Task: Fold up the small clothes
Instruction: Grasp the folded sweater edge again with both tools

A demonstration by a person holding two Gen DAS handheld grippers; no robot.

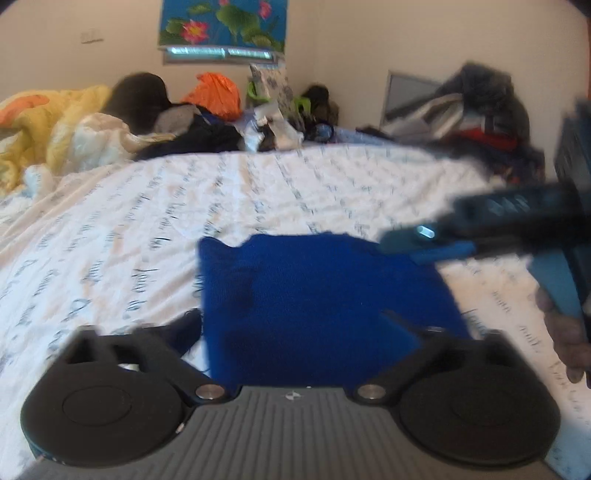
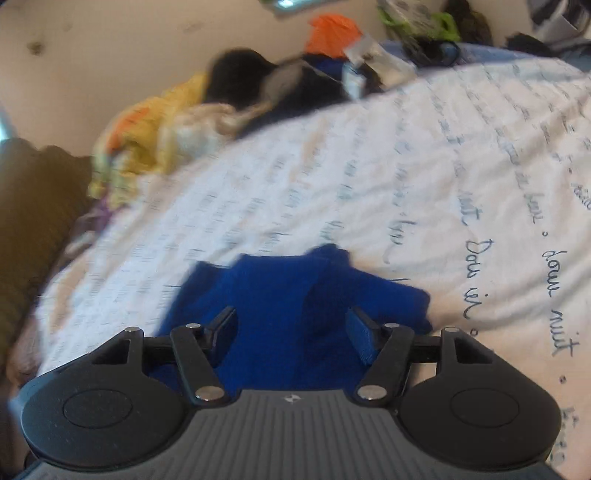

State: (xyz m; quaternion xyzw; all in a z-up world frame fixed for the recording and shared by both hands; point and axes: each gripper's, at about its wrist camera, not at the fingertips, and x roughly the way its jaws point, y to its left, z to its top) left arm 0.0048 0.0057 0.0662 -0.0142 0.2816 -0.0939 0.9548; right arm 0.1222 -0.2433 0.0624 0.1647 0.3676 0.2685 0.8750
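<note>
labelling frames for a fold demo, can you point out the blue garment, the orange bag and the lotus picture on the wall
blue garment [image 1: 325, 295]: left wrist view, middle of the folded cloth
orange bag [image 1: 218, 92]: left wrist view, centre of its crinkled side
lotus picture [image 1: 223, 24]: left wrist view, green leaves near its middle

Likely a home bedroom: script-printed bedsheet [image 1: 258, 192], heaped clothes [image 1: 207, 125], lotus wall hanging [image 1: 221, 22].
</note>
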